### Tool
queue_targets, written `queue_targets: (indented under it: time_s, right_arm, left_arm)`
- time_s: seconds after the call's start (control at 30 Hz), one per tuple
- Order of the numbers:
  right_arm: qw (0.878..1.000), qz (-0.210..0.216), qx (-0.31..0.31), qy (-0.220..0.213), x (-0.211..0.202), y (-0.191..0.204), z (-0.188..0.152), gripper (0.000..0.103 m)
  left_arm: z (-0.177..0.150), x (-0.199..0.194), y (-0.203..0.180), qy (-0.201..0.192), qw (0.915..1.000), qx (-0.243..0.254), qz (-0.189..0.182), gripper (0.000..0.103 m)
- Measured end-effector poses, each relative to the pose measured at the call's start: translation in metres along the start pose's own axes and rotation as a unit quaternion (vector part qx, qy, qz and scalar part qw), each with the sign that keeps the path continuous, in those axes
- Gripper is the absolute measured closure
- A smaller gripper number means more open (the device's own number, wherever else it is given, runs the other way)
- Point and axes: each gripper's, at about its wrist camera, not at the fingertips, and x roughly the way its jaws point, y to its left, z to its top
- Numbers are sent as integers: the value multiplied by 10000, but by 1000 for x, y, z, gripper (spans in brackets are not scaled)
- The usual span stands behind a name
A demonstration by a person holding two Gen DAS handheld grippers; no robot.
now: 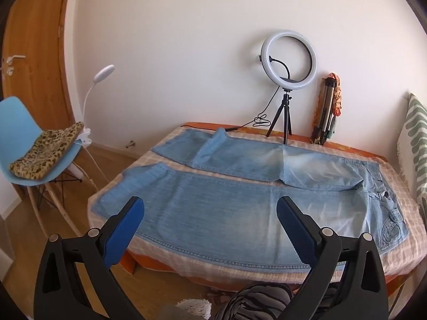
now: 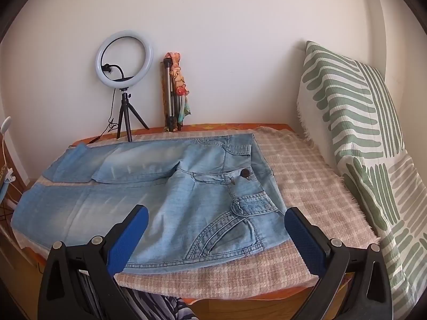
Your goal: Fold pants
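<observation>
Light blue jeans (image 1: 240,202) lie flat on the checked blanket (image 1: 408,229) on the bed, legs spread apart towards the left, waist to the right. The right wrist view shows the waist end with button and pockets (image 2: 213,186). My left gripper (image 1: 210,208) is open and empty, hovering above the near leg at the bed's front edge. My right gripper (image 2: 216,218) is open and empty, above the hip and front pocket near the front edge.
A ring light on a tripod (image 1: 288,61) and a folded tripod with a scarf (image 1: 328,109) stand at the wall behind the bed. A green-striped pillow (image 2: 360,122) leans at the right. A blue chair with a leopard cushion (image 1: 40,152) and a clip lamp stand left, by a wooden door.
</observation>
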Motion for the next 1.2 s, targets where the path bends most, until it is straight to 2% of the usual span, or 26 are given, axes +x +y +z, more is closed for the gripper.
queue_targets:
  time_s: [1.2]
  right_arm:
    - [10000,69,41,-35,-2,1,-3,0]
  left_arm:
    - [1,-1,-2,23,10000,39,7,3]
